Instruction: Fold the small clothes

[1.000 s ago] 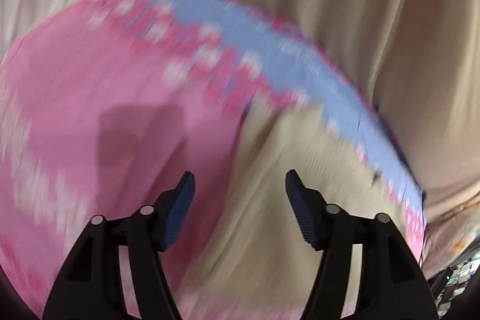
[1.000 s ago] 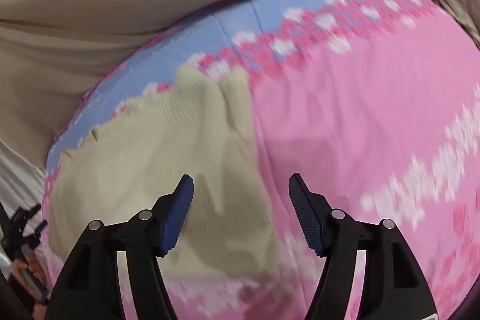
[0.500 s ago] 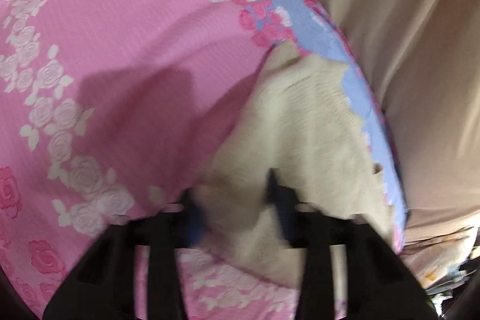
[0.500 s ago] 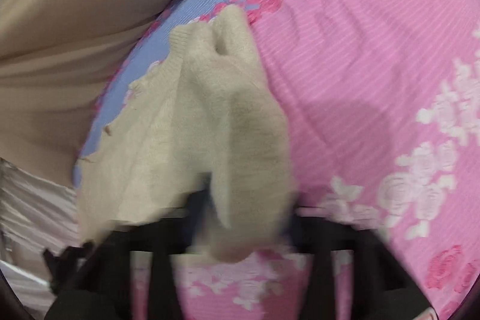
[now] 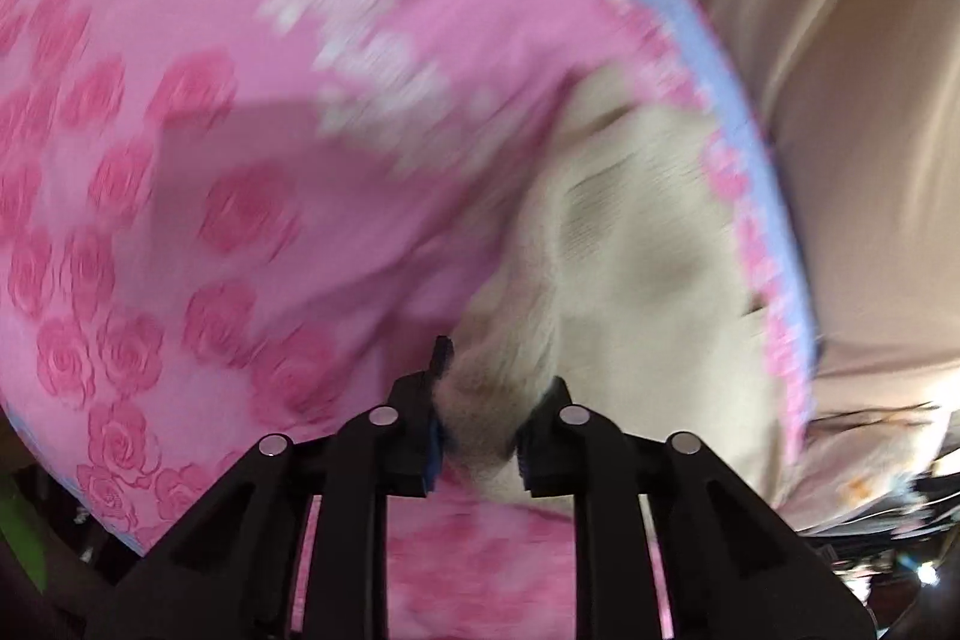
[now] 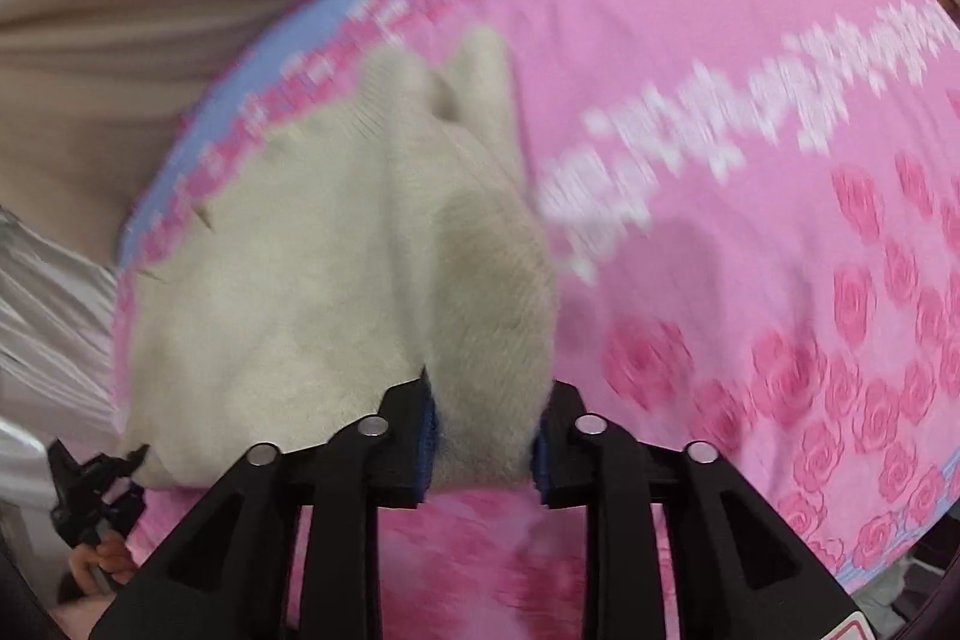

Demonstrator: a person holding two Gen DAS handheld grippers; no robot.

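Both the left gripper (image 5: 478,436) and the right gripper (image 6: 483,445) clench the cream knitted garment (image 6: 336,280), lifted off the pink rose-printed sheet (image 6: 750,250); the first fold looks barely begun, unfinished.

Even, fairly bright indoor light, heavy motion blur smearing the pink rose-print cover (image 5: 252,196) in both views, soft grey shadow on it, fisheye bending and dark vignette at the corners, small bright glare low right in the left view.
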